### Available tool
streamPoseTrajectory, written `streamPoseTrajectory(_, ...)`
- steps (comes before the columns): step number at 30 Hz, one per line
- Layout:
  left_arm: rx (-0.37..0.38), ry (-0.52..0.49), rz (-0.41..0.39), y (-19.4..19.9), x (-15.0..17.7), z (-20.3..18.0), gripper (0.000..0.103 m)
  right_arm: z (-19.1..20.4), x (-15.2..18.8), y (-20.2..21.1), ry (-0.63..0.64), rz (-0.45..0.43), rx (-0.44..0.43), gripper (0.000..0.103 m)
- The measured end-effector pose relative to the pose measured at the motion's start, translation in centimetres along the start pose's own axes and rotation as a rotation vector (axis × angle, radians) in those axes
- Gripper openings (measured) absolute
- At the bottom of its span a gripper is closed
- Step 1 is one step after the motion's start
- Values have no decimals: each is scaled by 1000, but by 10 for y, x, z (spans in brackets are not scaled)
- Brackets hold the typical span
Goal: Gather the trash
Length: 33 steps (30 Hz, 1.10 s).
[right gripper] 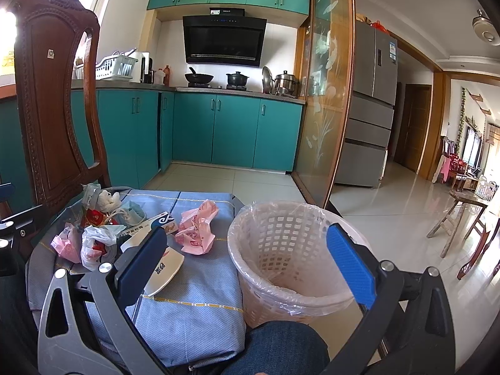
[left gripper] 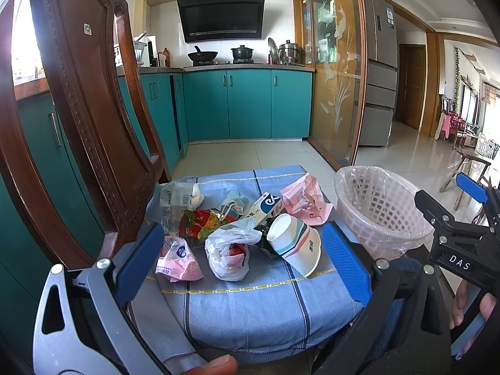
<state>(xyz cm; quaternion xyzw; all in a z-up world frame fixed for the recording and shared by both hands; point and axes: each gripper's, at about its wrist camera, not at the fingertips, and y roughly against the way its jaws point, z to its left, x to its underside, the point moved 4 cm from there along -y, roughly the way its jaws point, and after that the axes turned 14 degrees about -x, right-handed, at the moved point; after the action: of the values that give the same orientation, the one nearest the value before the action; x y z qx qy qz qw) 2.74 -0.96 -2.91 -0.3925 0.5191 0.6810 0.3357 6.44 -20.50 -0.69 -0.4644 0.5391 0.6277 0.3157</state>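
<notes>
Blue striped cushion [left gripper: 250, 306] carries the trash: tipped paper cup [left gripper: 295, 242] at centre, white plastic bag [left gripper: 229, 250] at nine o'clock, pink wrapper [left gripper: 304, 201] at one.

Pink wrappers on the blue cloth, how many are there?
2. One pink wrapper lies at the far side near the basket; the other lies at the near left. More may hide in the pile.
</notes>
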Motion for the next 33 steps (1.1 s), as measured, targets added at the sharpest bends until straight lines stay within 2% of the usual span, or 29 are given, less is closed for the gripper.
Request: streamPoseTrajectory(33,9,0,8,3,4,-6,100,0,-5,3,5,-6,4,100)
